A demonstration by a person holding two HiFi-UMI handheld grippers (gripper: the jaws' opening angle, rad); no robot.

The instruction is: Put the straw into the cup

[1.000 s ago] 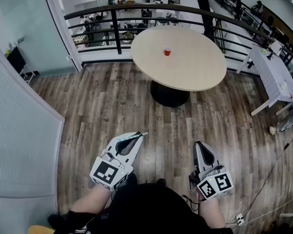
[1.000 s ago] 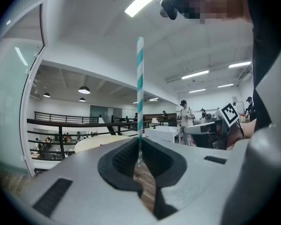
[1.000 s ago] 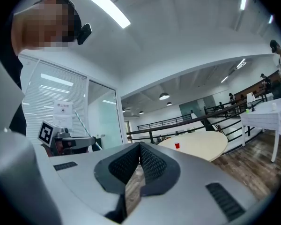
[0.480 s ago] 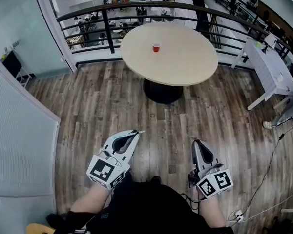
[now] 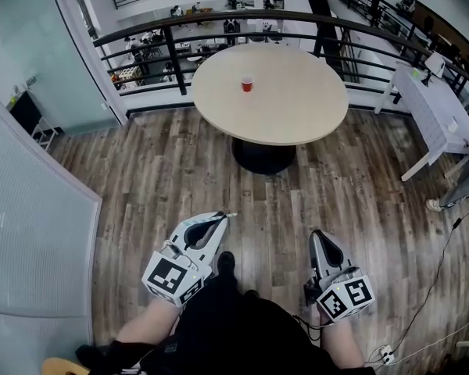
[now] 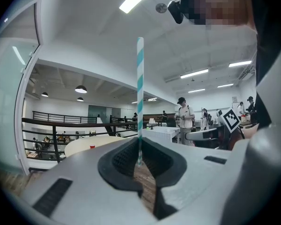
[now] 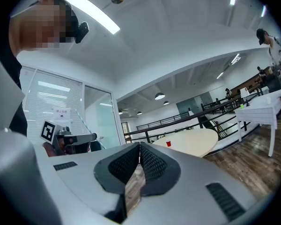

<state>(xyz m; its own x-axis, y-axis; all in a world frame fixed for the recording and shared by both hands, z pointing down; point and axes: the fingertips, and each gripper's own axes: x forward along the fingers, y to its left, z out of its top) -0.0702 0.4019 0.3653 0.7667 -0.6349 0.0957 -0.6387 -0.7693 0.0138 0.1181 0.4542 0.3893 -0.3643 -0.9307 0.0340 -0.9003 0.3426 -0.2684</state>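
Pinching straw (image 6: 140,88) upright in left gripper (image 6: 139,149), held right gripper (image 7: 139,146) pressed together, empty. Spotted red cup (image 5: 247,83) far off on round table (image 5: 297,108).

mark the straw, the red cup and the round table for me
straw (image 6: 140,93): left gripper view, mid-shaft, above the jaws.
red cup (image 5: 247,84): head view, middle of the cup's body.
round table (image 5: 297,108): head view, bare top to the right of the cup.
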